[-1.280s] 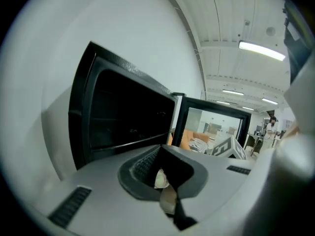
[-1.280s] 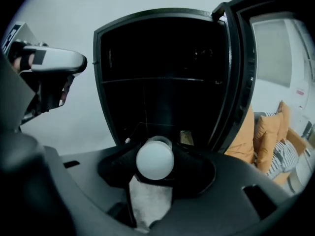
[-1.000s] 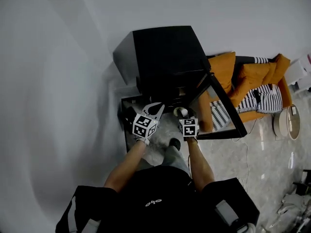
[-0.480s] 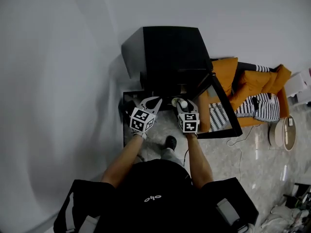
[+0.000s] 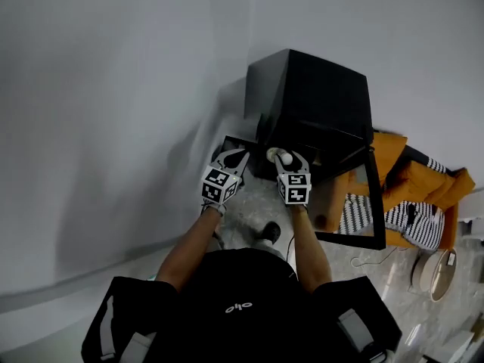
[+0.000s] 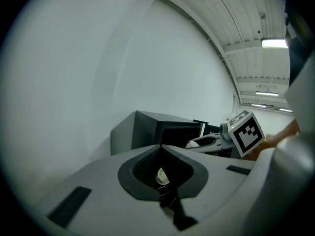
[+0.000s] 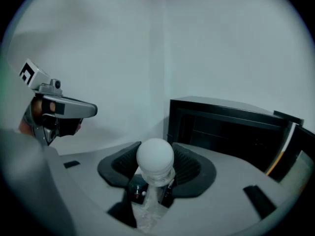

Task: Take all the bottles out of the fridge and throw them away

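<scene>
The black fridge (image 5: 310, 108) stands against the white wall with its door (image 5: 370, 203) swung open to the right. My right gripper (image 5: 283, 157) is shut on a clear plastic bottle (image 7: 153, 167) with a white cap (image 5: 278, 154), held just in front of the fridge (image 7: 221, 127). My left gripper (image 5: 231, 159) hovers by the fridge's left corner with its jaws shut. Something small and pale shows in the hollow between its pads (image 6: 162, 176); I cannot tell what it is. The left gripper (image 7: 64, 109) appears at the left of the right gripper view. The fridge's inside is dark.
An orange seat with striped cushions (image 5: 408, 195) stands beyond the open door. A round pale object (image 5: 432, 274) lies on the marble floor at the right. The white wall (image 5: 113, 89) fills the left. The person's shoe (image 5: 271, 231) is below the grippers.
Both grippers have risen and swung left, away from the fridge's open front. The right one still carries the bottle. The head view has turned, so the fridge now sits further right.
</scene>
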### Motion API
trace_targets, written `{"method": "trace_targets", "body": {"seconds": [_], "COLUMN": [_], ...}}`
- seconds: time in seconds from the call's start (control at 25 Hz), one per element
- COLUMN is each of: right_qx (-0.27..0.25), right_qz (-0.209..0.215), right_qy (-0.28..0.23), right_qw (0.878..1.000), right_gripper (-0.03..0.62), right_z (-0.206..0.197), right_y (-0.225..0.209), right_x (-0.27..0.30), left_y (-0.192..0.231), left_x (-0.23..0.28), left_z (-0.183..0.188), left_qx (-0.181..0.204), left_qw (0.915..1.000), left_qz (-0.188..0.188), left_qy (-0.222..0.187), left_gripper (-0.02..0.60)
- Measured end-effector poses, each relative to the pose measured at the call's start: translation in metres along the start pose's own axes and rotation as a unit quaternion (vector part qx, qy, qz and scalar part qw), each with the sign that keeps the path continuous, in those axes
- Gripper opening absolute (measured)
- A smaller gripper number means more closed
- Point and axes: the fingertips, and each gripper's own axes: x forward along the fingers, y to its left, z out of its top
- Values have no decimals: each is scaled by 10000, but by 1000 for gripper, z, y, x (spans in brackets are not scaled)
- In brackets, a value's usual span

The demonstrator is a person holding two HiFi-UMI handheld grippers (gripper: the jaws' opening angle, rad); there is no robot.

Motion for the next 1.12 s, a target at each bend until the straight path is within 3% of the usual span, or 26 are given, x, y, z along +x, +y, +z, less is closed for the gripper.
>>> {"method": "trace_targets", "body": {"seconds": [0.28,0.52,0.76,1.12], "right_qx": [-453,-681,-790,-812], "right_qz": [874,1307,1480,1541], "right_qy": [-28,-11,50,240], "right_qw": [9951,9891,9858,9844], "right_gripper": [201,201,201,201], "right_z": [23,33,31,27], "right_y": [77,120,141,143], "right_x": [35,46,51,73], "left_y": [52,76,86,93], "left_x": [-62,-96,-108,-79], "left_z": [-5,-3,-12,-24], "left_qx": [-227,-323,-431,-555], "left_qw": [9960,9909,9890,9922], "left_qz": [859,1288,1396,1117], "left_qy": [-122,-234,-242,-63], "left_gripper": [6,6,6,6]}}
